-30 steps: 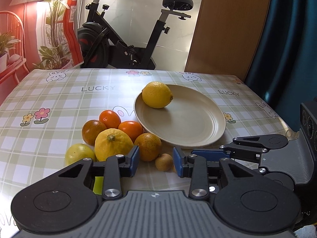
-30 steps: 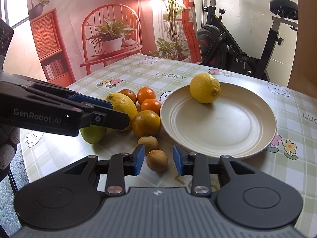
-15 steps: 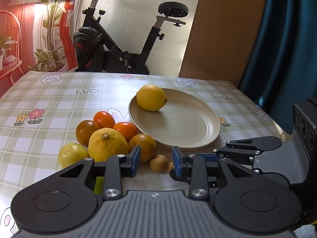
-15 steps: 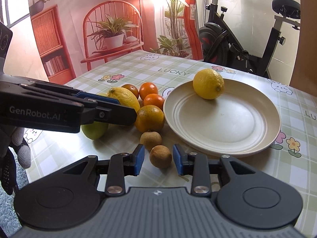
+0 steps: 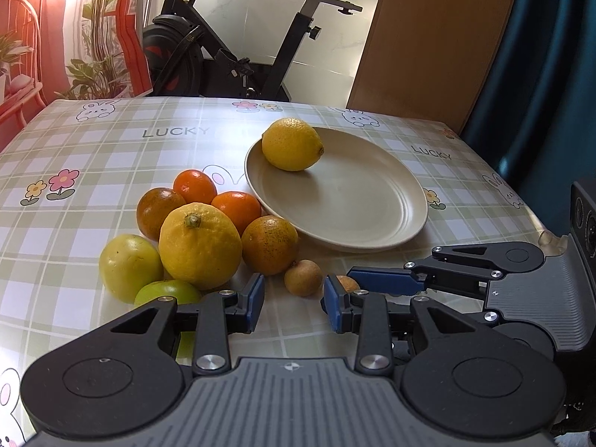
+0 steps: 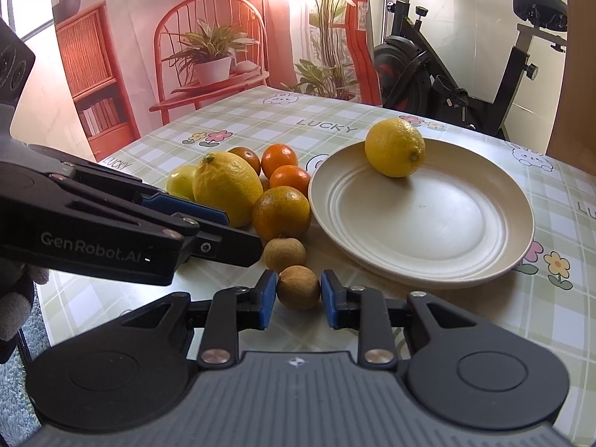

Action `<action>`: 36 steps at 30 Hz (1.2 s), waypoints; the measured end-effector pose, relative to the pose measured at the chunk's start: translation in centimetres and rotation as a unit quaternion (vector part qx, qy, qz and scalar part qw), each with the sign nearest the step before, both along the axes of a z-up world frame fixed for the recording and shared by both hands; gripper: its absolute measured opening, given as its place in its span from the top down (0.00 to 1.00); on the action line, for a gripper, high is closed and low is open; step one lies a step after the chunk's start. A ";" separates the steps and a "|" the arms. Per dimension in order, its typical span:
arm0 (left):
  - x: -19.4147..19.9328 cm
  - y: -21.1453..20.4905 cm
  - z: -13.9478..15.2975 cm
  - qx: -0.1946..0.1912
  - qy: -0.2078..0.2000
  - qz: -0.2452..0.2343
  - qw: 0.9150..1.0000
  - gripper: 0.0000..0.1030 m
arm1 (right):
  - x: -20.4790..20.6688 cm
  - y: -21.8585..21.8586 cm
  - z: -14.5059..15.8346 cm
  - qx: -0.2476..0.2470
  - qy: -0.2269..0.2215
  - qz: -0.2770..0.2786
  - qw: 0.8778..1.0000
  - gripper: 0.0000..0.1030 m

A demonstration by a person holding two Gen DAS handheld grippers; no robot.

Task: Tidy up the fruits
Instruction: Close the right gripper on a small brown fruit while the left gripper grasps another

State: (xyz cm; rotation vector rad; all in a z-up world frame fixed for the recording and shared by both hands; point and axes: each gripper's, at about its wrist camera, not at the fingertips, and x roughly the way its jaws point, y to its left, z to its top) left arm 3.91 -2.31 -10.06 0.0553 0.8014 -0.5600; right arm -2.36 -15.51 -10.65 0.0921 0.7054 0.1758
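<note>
Left wrist view. Left tool spread, nothing between its blue pads, poised low over the checked, cartoon-printed worktop. Just beyond the tips: small brown round fruit, loose on the cloth. Left of it, a tight heap: large knobbly yellow citrus, speckled orange, pale yellow round fruit, green fruit, small tangerines behind. Beyond the heap, cream oval plate carrying only a smooth yellow lemon at its far rim. Right tool reaching in from the right, tips around a second brown fruit, mostly hidden here.

Right wrist view. Right tool pinching the second brown fruit, jaws just drawn in, both pads against its sides, fruit apparently not yet lifted off the worktop. Other brown fruit just beside it, on the far side. Left tool crossing from the left, tips near that neighbour.

Likely troubles: a small, hard, round fruit squirting out of flat pads if gripped off-centre; a lift nudging the neighbour and sending it rolling towards the near edge; the two tools clashing, being so close; a released fruit rolling on the shallow plate and off the rim.
</note>
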 end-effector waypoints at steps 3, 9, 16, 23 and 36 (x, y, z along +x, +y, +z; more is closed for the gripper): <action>0.1 -0.7 -0.1 -0.001 0.004 -0.013 1.000 0.64 | -0.1 -0.2 0.0 -0.007 -0.001 -0.004 1.000 0.72; 0.8 -2.1 -0.6 0.006 0.011 -0.009 1.000 0.64 | -1.0 -1.4 0.0 -0.017 -0.001 -0.019 1.000 0.72; 1.1 -2.5 -1.2 0.008 0.021 0.010 1.000 0.64 | -1.5 -2.1 0.0 -0.014 -0.002 -0.030 0.999 0.72; 1.7 -2.4 -1.7 0.007 0.035 0.033 0.999 0.64 | -1.6 -2.2 -0.1 -0.011 -0.004 -0.030 0.999 0.72; 0.8 -3.9 -1.7 0.027 -0.005 -0.007 1.000 0.70 | -1.9 -2.4 -0.1 -0.013 -0.003 -0.033 0.999 0.73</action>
